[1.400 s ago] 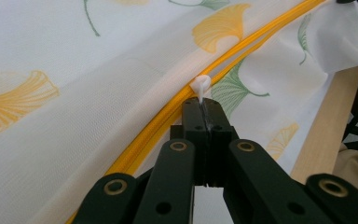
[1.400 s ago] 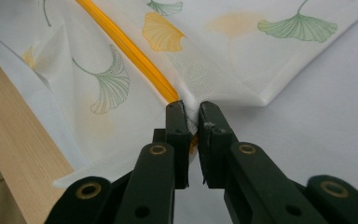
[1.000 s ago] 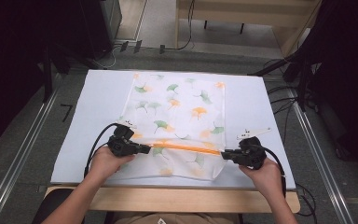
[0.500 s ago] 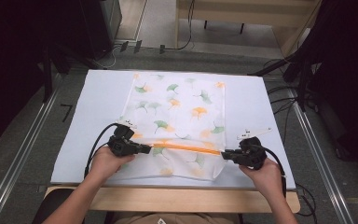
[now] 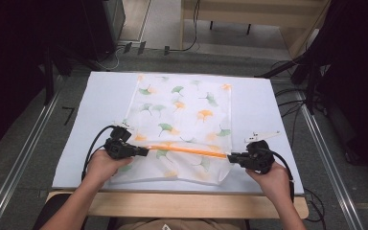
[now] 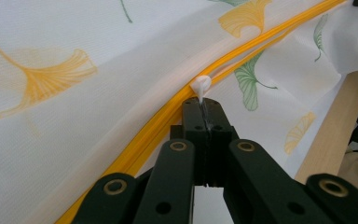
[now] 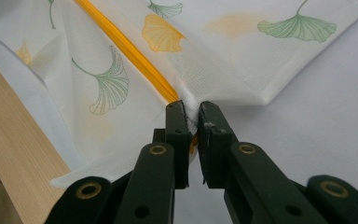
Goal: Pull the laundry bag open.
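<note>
One mesh laundry bag (image 5: 182,122) lay flat on the white sheet (image 5: 105,96) covering the table, nearer the table's front edge than its back, roughly midway between the left and right edges. It was a thin, see-through white mesh printed with ginkgo leaves in green and orange, and a single orange zipper (image 5: 187,149) ran across it parallel to the front edge, a short way in from the bag's near end. The zipper's white pull tab (image 6: 200,85) stood up at the left end of the line.

Two grippers were at work, one in each hand. The left gripper (image 5: 143,151) sat at the bag's left side with its jaws pressed fully together on the white pull tab, as the left gripper view showed. The right gripper (image 5: 231,156) sat at the bag's right side, jaws drawn narrow and pinching the mesh at the zipper's right end; in the right gripper view (image 7: 191,109) the fabric bunched into folds between the tips.

The table's bare wooden front edge (image 5: 182,203) showed below the sheet, just beyond the bag's near hem.
</note>
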